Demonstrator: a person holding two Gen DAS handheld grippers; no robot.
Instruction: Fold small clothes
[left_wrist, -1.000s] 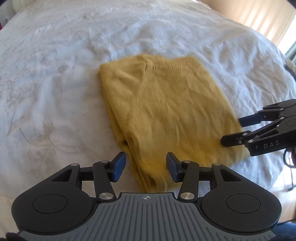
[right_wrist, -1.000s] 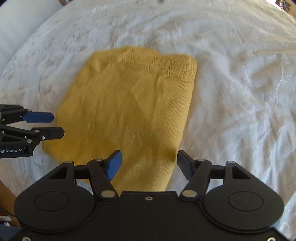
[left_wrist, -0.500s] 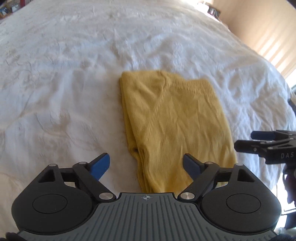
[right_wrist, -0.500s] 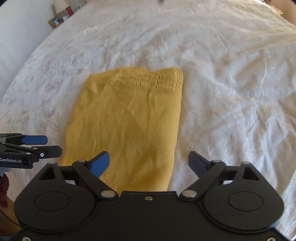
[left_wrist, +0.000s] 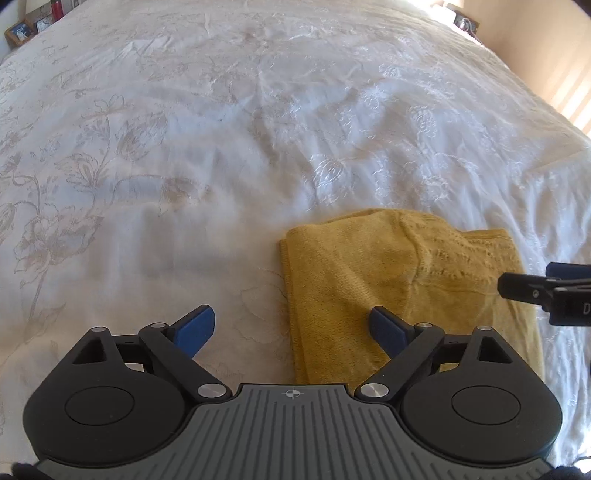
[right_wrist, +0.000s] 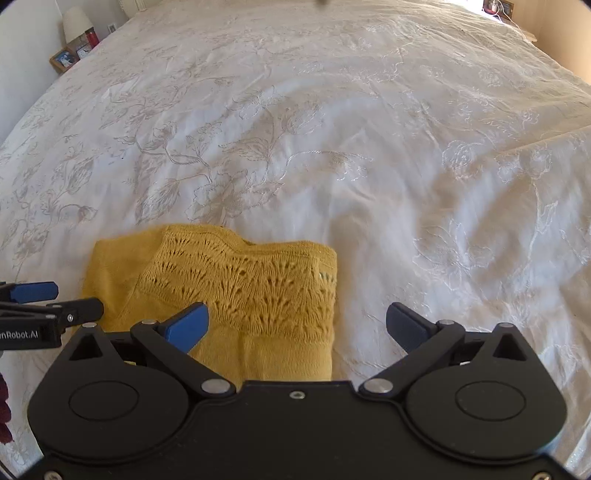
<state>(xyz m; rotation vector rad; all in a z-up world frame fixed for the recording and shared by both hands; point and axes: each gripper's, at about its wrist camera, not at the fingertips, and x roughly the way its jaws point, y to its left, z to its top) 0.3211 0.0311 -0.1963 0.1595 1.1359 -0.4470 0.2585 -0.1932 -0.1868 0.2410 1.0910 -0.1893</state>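
Note:
A folded mustard-yellow knit garment (left_wrist: 399, 280) lies flat on the white embroidered bedspread (left_wrist: 221, 129); it also shows in the right wrist view (right_wrist: 236, 291), lace-knit band facing up. My left gripper (left_wrist: 293, 326) is open and empty above the garment's left edge. My right gripper (right_wrist: 297, 326) is open and empty above the garment's right edge. Each gripper's tips show at the side of the other's view: the right one (left_wrist: 535, 286) and the left one (right_wrist: 55, 299).
The bedspread (right_wrist: 332, 129) fills both views. A nightstand with a lamp (right_wrist: 75, 24), a red bottle and framed photos (right_wrist: 64, 59) stands at the far left corner. A dark red cloth (right_wrist: 4, 410) shows at the left edge.
Both grippers have opened wide and pulled back and up from the garment, which now sits lower in both views. The garment stays folded on the bed.

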